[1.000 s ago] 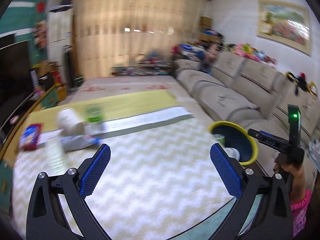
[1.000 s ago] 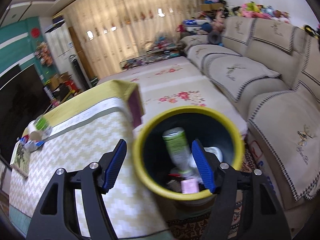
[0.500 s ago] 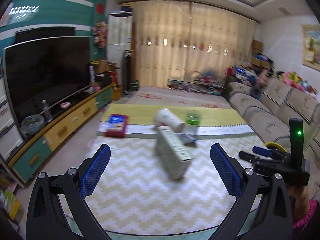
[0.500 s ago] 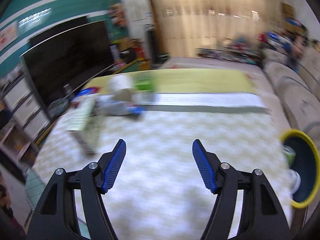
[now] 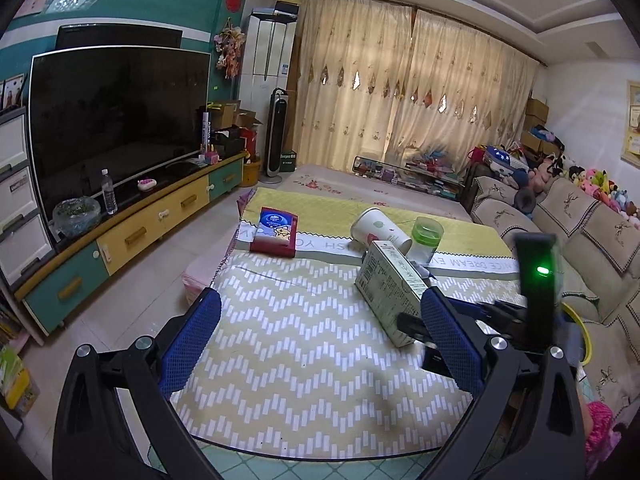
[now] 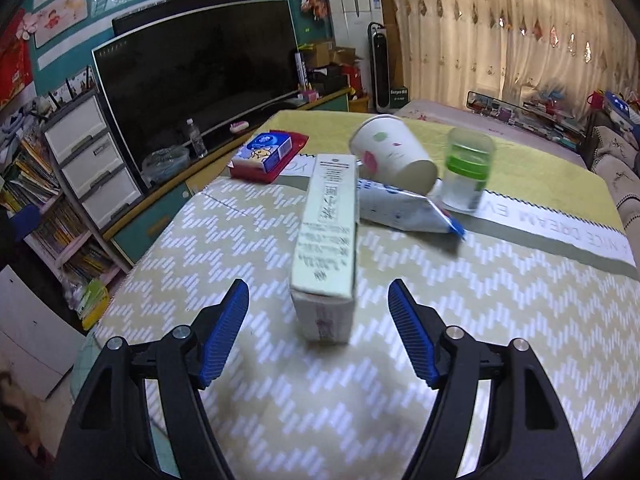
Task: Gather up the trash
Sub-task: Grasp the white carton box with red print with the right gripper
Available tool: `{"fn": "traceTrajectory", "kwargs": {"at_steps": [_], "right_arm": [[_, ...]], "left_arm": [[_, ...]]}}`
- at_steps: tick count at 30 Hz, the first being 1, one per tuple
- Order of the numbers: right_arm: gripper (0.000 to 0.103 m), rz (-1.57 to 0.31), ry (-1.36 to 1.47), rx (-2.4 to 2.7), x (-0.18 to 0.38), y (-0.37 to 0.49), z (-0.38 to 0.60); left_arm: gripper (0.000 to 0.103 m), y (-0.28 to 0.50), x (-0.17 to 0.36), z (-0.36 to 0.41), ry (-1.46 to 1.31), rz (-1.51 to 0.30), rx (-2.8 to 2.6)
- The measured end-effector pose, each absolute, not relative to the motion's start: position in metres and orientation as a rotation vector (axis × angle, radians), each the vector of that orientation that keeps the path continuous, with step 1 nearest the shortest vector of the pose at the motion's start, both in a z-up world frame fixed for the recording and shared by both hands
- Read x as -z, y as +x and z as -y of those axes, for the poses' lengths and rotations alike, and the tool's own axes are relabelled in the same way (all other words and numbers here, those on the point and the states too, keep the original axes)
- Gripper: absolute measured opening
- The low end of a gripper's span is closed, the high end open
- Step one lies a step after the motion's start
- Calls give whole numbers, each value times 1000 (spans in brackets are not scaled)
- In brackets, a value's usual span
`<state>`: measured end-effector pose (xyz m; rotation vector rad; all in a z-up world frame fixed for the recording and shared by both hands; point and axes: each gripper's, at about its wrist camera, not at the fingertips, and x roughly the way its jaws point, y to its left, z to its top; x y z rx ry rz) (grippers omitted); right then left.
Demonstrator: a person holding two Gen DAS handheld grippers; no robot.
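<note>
A long pale green carton (image 6: 326, 240) lies on the zigzag tablecloth (image 6: 480, 320); it also shows in the left wrist view (image 5: 390, 292). Behind it lie a tipped white paper cup (image 6: 392, 152), a white and blue wrapper (image 6: 404, 210) and an upright green-lidded plastic cup (image 6: 468, 168). My right gripper (image 6: 318, 334) is open, its jaws on either side of the carton's near end, not touching. My left gripper (image 5: 320, 344) is open and empty above the cloth. The yellow-rimmed bin (image 5: 582, 336) shows at the table's right, mostly hidden.
A blue tissue pack on a red tray (image 6: 268, 156) lies at the table's far left. A TV (image 5: 116, 120) on a low cabinet (image 5: 132, 236) runs along the left. A sofa (image 5: 580, 232) stands on the right.
My right gripper swung from over the bin, where a can lay inside, to the table and closed in on the carton. My left gripper turned left toward the TV side.
</note>
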<state>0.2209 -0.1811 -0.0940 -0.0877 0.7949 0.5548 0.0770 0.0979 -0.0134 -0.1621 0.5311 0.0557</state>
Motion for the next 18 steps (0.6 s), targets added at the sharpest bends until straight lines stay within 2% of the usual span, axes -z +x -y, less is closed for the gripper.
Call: {"fn": "traceTrajectory", "kwargs": {"at_steps": [3,5,7,18], "right_arm": [[66,-813,-128,-526,101,233,168],[54,-831,-135,-519,107,239,165],[30,-856,-134,-512,112,244,165],[29,-756,-52,-510,73,218,233]], "left_arm": [[98,78,16,-97,-165,-535,-50],[98,78,18,-96,-166,-542,-46],[98,80,18,-93,-165,-551,-41],[98,91,26,-77,-161,-576,-1]]}}
